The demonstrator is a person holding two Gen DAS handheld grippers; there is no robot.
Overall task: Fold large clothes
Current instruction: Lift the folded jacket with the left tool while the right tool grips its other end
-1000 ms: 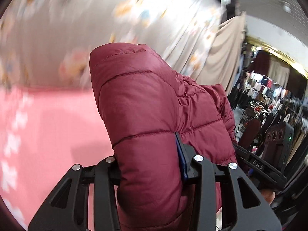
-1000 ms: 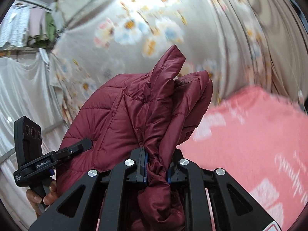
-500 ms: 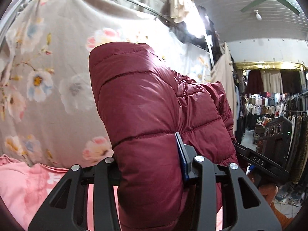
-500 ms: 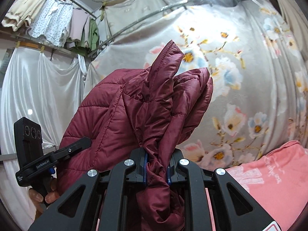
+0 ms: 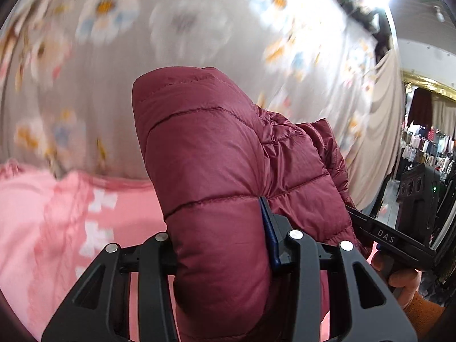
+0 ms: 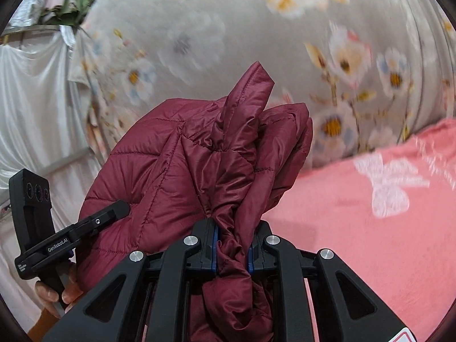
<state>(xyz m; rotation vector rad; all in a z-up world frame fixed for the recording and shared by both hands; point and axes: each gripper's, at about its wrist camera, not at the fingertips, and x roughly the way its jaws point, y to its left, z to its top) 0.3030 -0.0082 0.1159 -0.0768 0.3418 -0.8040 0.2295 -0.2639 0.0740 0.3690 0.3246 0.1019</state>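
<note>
Both grippers clamp the dark red puffer jacket (image 5: 216, 171), which hangs in the air above the pink bedspread (image 5: 57, 213). Left gripper (image 5: 219, 245) grasps a thick quilted fold of the jacket; right gripper (image 6: 232, 246) pinches a bunched, twisted edge of it between blue pads (image 6: 214, 245). Behind the jacket hangs a grey floral curtain (image 6: 228, 34), blurred. Beside the jacket, each view shows the other gripper's handle in a hand (image 6: 54, 296).
</note>
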